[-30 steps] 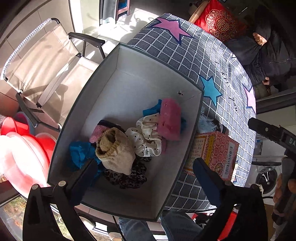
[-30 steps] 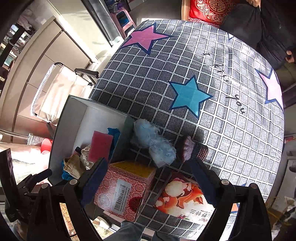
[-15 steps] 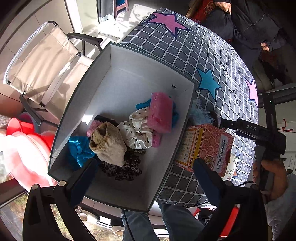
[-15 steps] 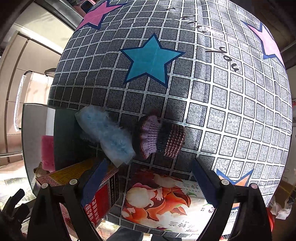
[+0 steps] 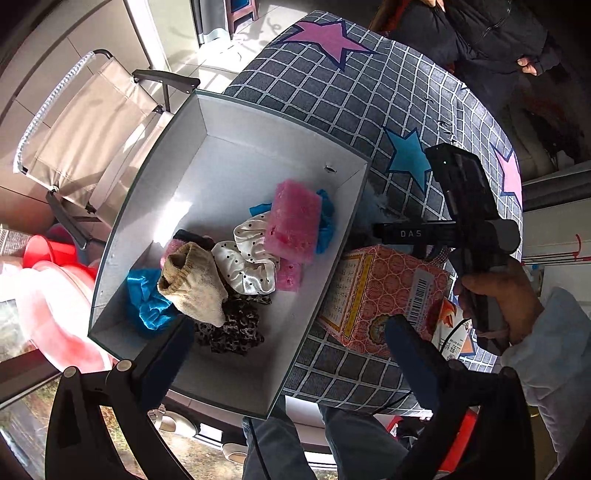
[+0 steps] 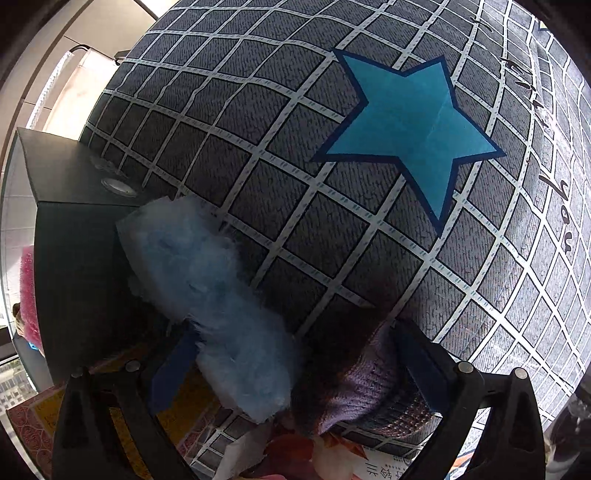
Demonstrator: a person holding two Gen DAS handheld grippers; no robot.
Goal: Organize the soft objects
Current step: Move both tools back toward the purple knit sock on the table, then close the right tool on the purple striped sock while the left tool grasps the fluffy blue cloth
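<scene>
A grey box [image 5: 207, 122] with a white inside holds several soft things: a pink sponge [image 5: 293, 221], a beige sock [image 5: 192, 286], a dotted white scrunchie [image 5: 245, 264], blue cloth [image 5: 147, 304] and a leopard scrunchie [image 5: 231, 326]. My left gripper [image 5: 291, 354] is open and empty above the box's near end. My right gripper [image 6: 295, 365] is open, low over the table, with a fluffy light-blue piece [image 6: 207, 291] and a purple knitted sock [image 6: 364, 391] between its fingers. The right gripper also shows in the left wrist view [image 5: 461, 206].
A red patterned carton [image 5: 380, 295] stands right of the box on the grid tablecloth with stars [image 6: 406, 118]. A printed packet [image 6: 373, 461] lies at the table's near edge. A folding chair [image 5: 92, 129] and red tubs [image 5: 48, 277] stand left of the table. A person [image 5: 491, 29] sits behind it.
My right gripper has dropped down and forward onto the fluffy blue piece and the purple sock, which now lie between its fingers. My left gripper has stayed open over the box.
</scene>
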